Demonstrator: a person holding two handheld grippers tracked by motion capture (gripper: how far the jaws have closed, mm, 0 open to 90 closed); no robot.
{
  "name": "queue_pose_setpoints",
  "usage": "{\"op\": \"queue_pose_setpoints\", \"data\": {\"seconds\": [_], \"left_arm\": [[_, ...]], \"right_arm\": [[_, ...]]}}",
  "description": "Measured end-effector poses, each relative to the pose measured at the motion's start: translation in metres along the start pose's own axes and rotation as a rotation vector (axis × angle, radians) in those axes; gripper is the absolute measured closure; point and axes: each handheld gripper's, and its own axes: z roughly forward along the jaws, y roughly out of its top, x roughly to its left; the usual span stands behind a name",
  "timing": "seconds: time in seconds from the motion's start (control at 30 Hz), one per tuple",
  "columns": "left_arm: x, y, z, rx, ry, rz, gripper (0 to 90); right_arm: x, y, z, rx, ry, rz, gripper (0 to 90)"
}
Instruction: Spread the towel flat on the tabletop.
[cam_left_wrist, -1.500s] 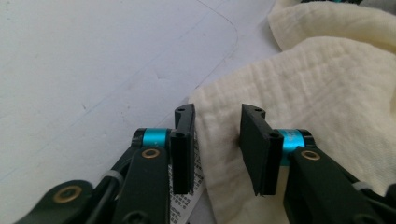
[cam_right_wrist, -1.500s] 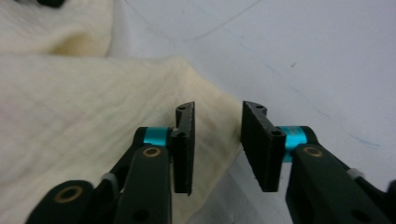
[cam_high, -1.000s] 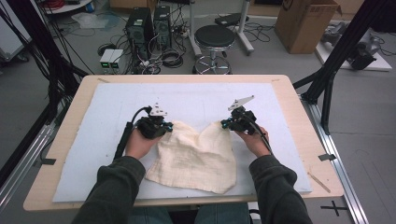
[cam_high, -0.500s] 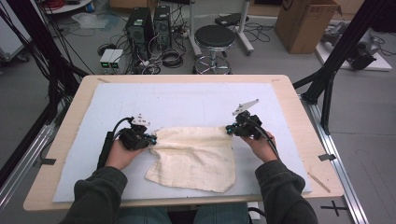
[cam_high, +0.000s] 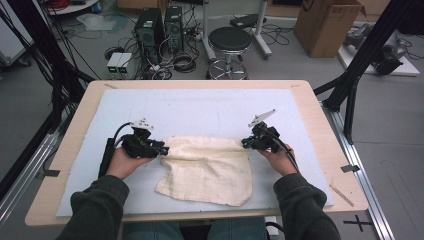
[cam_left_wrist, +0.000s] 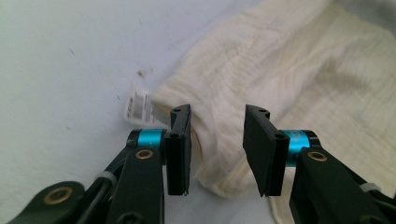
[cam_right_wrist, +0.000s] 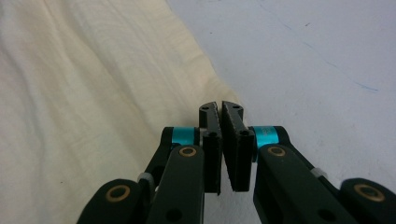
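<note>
The high view was evenly and fairly brightly lit from overhead, with soft, short shadows under the forearms toward 6 o'clock and no hard glare on the pale table mat (cam_high: 200, 107). The picture was a little soft, and the table's edges bowed outward toward 3 and 9 o'clock. In the 2 gripper views the mat washed out to near white at 10 to 12 o'clock. The cloth (cam_left_wrist: 299, 70) showed its weave crisply mid-frame, but the black gripper frames at 6 o'clock looked slightly soft.
</note>
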Motion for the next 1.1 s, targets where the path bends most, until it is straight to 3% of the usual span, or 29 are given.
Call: {"op": "queue_pose_setpoints", "data": {"seconds": [0.07, 0.23, 0.4, 0.47, 0.53, 0.57, 0.6, 0.7, 0.83, 0.9, 0.97, 1.1], "left_arm": [[0.003, 0.007, -0.001, -0.001, 0.014, 0.004, 61.6], [0.012, 0.022, 0.004, -0.060, 0.042, -0.012, 57.4], [0.024, 0.027, 0.027, -0.034, 0.012, -0.051, 50.8], [0.026, 0.025, 0.036, 0.003, 0.003, -0.055, 52.2], [0.022, 0.022, 0.042, 0.065, -0.031, 0.001, 70.2], [0.016, 0.020, 0.043, 0.079, -0.024, 0.043, 80.9], [0.013, 0.020, 0.043, 0.076, -0.022, 0.058, 85.1], [0.000, 0.017, 0.042, 0.069, -0.009, 0.109, 86.2], [-0.012, 0.005, 0.044, 0.121, -0.021, 0.143, 86.2], [-0.015, -0.001, 0.045, 0.133, -0.039, 0.140, 86.0], [-0.016, -0.004, 0.047, 0.182, -0.054, 0.140, 84.3], [-0.015, -0.003, 0.049, 0.178, -0.070, 0.091, 74.2]], "right_arm": [[0.000, 0.000, 0.000, 0.000, 0.001, -0.005, 86.5], [-0.003, 0.000, 0.000, -0.010, -0.004, -0.006, 86.4], [-0.006, -0.001, 0.001, -0.011, 0.003, -0.003, 86.2], [-0.006, -0.001, 0.002, -0.017, 0.004, -0.001, 86.2], [-0.007, -0.001, 0.001, -0.022, 0.008, -0.001, 86.2], [-0.007, -0.001, 0.000, -0.023, 0.007, -0.001, 86.2], [-0.008, -0.002, -0.001, -0.029, 0.005, 0.000, 86.2], [-0.009, -0.002, -0.007, -0.050, -0.008, 0.005, 86.3], [-0.007, -0.003, -0.014, -0.064, -0.011, 0.011, 86.3], [-0.005, -0.004, -0.015, -0.064, -0.010, -0.003, 86.3], [-0.002, -0.005, -0.015, -0.054, -0.008, -0.005, 86.2], [-0.001, -0.007, -0.009, -0.030, -0.006, -0.003, 86.1]]}}
